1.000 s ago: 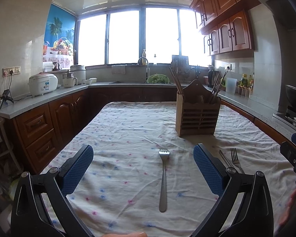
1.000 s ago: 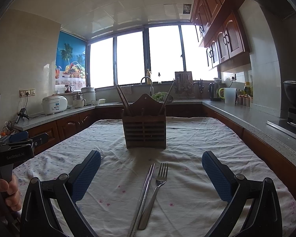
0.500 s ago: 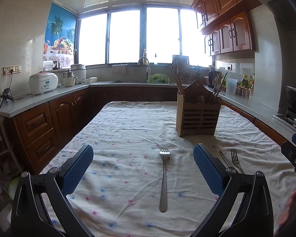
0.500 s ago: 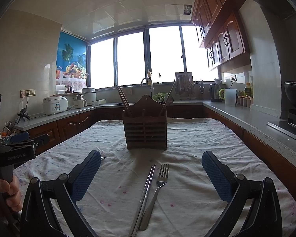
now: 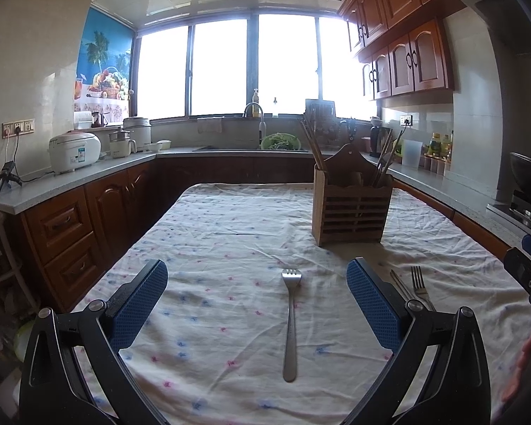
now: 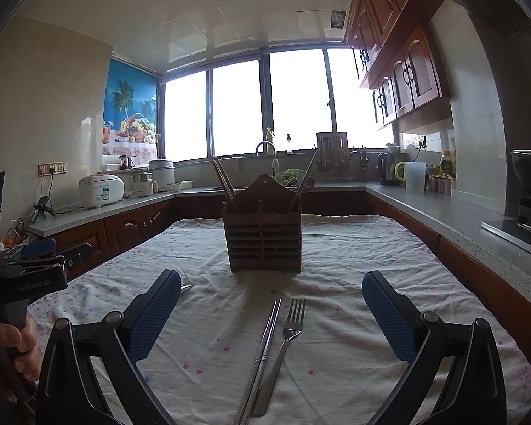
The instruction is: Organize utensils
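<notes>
A wooden utensil holder [image 5: 350, 209] stands on the cloth-covered table [image 5: 230, 233], with chopsticks sticking out; it also shows in the right wrist view [image 6: 263, 239]. A steel fork [image 5: 290, 322] lies between the fingers of my open, empty left gripper [image 5: 256, 301]. A second fork [image 6: 283, 343] and metal chopsticks [image 6: 262, 357] lie side by side between the fingers of my open, empty right gripper [image 6: 270, 311]. They also show at the right of the left wrist view: the fork [image 5: 419, 281] and the chopsticks [image 5: 401, 285].
Kitchen counters [image 5: 70, 180] run round the table on three sides, with a rice cooker [image 5: 74, 150], a sink and a stove. The left gripper's body [image 6: 35, 272] shows at the left edge of the right wrist view.
Both views have barely shifted. Both grippers stay open and the utensils lie where they were.
</notes>
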